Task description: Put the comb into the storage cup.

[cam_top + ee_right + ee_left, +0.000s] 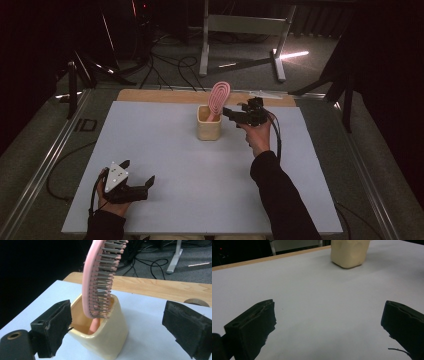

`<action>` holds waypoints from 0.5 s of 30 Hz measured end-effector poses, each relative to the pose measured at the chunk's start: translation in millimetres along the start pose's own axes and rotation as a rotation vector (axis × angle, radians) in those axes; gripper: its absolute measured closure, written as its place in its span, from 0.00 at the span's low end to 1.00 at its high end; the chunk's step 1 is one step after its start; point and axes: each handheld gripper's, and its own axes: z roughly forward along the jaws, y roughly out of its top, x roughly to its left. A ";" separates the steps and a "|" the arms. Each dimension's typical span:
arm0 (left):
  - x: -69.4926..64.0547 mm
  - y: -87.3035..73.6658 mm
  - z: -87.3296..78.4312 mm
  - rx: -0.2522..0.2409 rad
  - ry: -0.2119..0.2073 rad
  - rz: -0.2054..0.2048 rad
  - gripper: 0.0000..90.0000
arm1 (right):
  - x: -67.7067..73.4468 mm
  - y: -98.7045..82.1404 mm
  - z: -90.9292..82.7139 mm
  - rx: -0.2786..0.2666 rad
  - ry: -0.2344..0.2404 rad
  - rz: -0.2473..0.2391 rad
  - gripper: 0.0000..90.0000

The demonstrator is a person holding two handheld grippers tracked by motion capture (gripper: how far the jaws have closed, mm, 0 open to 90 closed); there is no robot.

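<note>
- Now the pink hairbrush stands handle-down in the cream cup, far on the worktop.
- Right gripper is just beside the cup, fingers wide, seemingly touching nothing.
- Left gripper, near left, fingers wide, empty.

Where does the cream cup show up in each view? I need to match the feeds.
High view: cream cup at table centre-back, pink brush standing in it.
Left gripper view: top edge, right of centre.
Right gripper view: bottom centre, between the jaws.
Shared landmark: wooden strip.
</note>
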 end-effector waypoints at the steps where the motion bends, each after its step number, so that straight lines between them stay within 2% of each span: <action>1: 0.1 0.0 0.0 0.000 0.001 -0.001 0.00 | 0.2 -0.5 -4.5 0.006 0.002 -0.003 0.10; 6: -0.2 0.1 0.2 0.000 0.002 0.001 0.00 | -0.3 -5.1 -10.6 0.035 -0.003 0.028 0.10; 15: -0.1 0.1 -0.2 -0.003 0.003 -0.001 0.00 | 0.4 -14.3 -27.1 0.017 -0.019 0.018 0.10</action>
